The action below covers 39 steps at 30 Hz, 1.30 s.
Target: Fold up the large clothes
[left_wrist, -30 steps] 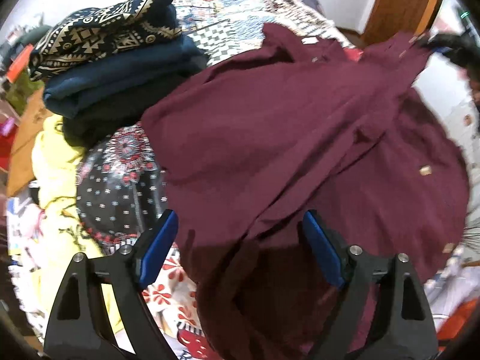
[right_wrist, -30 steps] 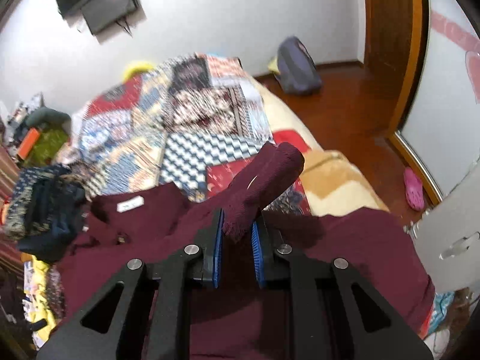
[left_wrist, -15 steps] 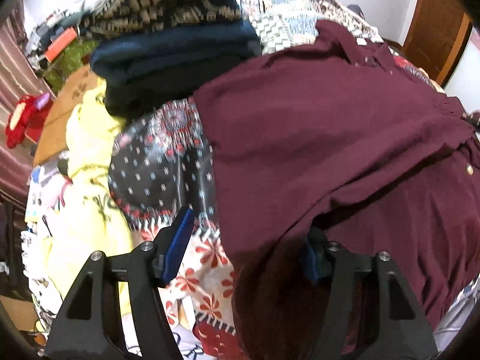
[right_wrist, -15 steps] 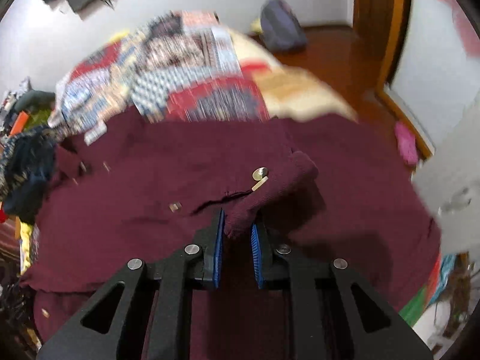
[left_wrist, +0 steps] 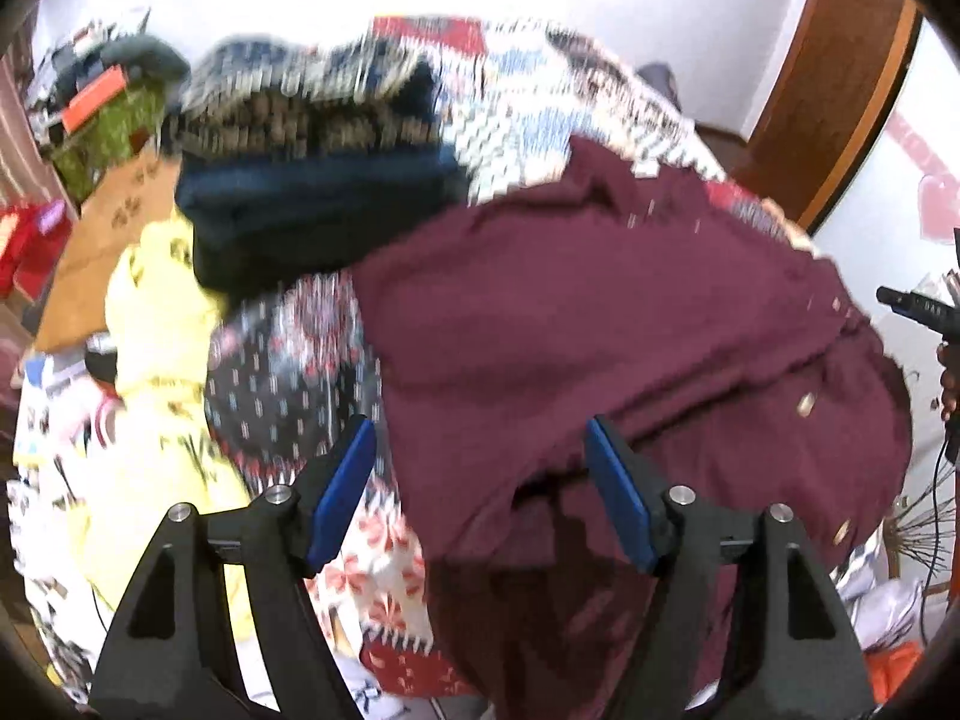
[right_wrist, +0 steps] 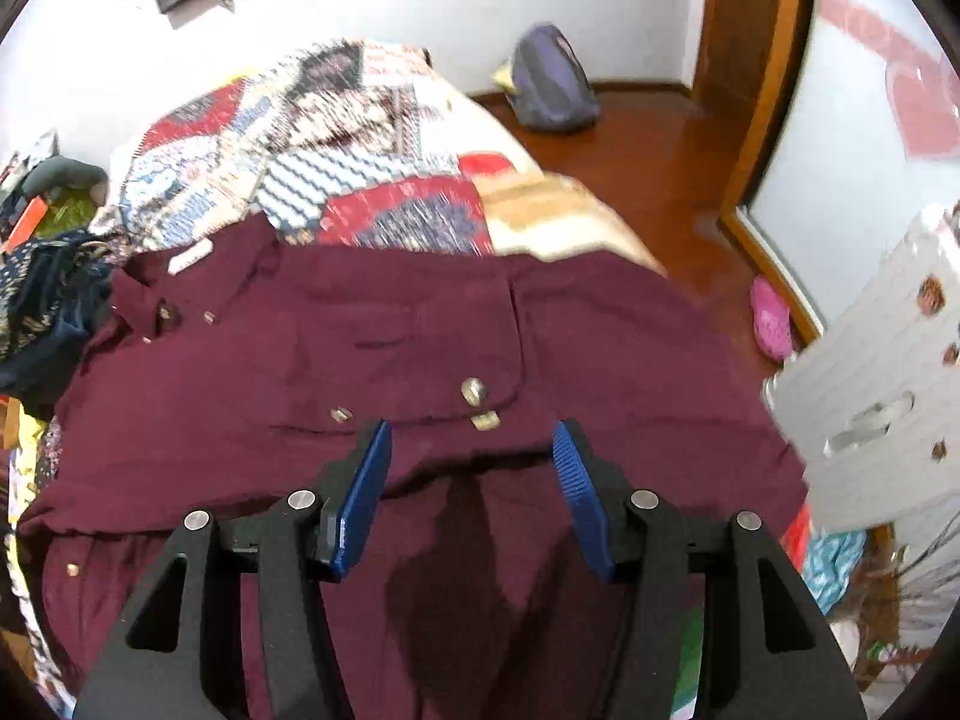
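**Both claws let go over the maroon shirt**

My right gripper (right_wrist: 471, 495) had its jaws spreading apart, the blue pads clear of any cloth and nothing caught between them. It hung just above the maroon shirt (right_wrist: 372, 372), over the folded-in sleeve end with its cuff button (right_wrist: 473, 389) lying flat on the body of the garment. I judged that was why I opened there: the sleeve belonged across the front, and releasing low over it let it settle without sliding back.

My left gripper (left_wrist: 480, 495) was also widening, its pads apart and pinching nothing, though the shirt's near side edge (left_wrist: 456, 480) showed in the gap below them. It pointed steeply down at that edge, which I read as the side already laid where I wanted it.

Outward from both claws, the shirt lay spread across the patchwork bedspread (right_wrist: 360, 138), collar and white neck label (right_wrist: 191, 257) toward the far left in the right view, hem toward me. It sat there because the bed gave a broad flat surface for something this large.

Beside the shirt's left edge stood a stack of folded dark clothes (left_wrist: 312, 180), touching or nearly touching it; I could not tell which through the blur. A yellow garment (left_wrist: 162, 324) waited further left. The sleeves seemed in, with the lengthwise folds still to make.
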Each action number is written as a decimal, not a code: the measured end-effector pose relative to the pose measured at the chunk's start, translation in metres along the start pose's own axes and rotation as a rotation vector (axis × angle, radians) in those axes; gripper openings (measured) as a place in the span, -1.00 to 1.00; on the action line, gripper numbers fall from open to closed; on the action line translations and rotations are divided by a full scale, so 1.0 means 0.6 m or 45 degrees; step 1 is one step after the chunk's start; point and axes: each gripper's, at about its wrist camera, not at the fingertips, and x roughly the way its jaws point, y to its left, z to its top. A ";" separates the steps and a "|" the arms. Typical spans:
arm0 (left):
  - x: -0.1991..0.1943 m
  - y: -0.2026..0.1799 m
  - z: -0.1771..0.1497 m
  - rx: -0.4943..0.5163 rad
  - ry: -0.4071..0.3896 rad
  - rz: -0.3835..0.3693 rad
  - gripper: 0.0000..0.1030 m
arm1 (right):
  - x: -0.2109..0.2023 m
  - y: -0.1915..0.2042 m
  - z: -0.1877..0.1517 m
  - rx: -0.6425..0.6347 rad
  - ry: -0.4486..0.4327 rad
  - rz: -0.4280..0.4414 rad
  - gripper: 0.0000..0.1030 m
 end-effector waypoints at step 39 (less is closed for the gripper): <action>0.079 -0.089 0.064 0.072 0.026 0.005 0.68 | 0.024 -0.005 -0.033 0.076 0.036 0.161 0.60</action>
